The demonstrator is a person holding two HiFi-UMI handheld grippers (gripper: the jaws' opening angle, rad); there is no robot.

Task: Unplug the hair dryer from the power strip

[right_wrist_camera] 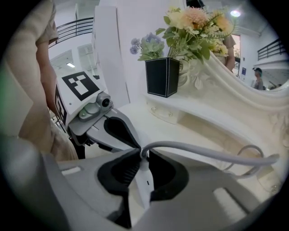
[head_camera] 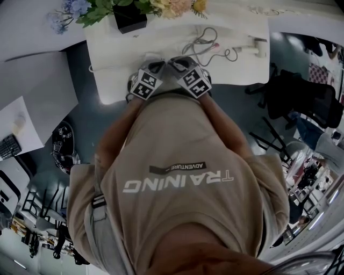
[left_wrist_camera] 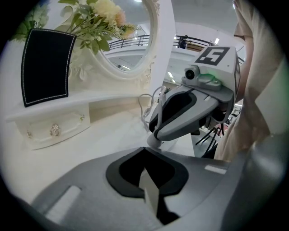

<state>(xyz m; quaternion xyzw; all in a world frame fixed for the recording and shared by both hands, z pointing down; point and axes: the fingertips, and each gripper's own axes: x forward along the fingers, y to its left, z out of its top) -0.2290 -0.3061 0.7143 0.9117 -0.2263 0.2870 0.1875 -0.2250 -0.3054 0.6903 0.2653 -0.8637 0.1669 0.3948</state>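
White plug (right_wrist_camera: pixel 145 185) sits clamped between the jaws of the right gripper (right_wrist_camera: pixel 141 152), its grey cord (right_wrist_camera: pixel 203 154) leaving the jaw tips and curving away across a white dressing table (head_camera: pixel 118 59). Just beside it, the left gripper (left_wrist_camera: pixel 145 150) has its jaws closed on a pale flat piece (left_wrist_camera: pixel 151 194); what that piece is cannot be made out. Seen from above, both grippers lie side by side at the table's near edge, tips almost meeting, with the person's beige shirt (head_camera: pixel 183 177) filling the foreground. The white hair dryer (head_camera: pixel 257 48) lies on the table's right side, well apart from the grippers, with the cord looped loosely between them. A black vase (head_camera: pixel 129 19) of flowers (head_camera: pixel 166 5) stands at the back of the table, beside an oval mirror (left_wrist_camera: pixel 131 40) in a carved white frame. A small drawer (left_wrist_camera: pixel 54 128) with a jewelled knob sits beneath the vase.
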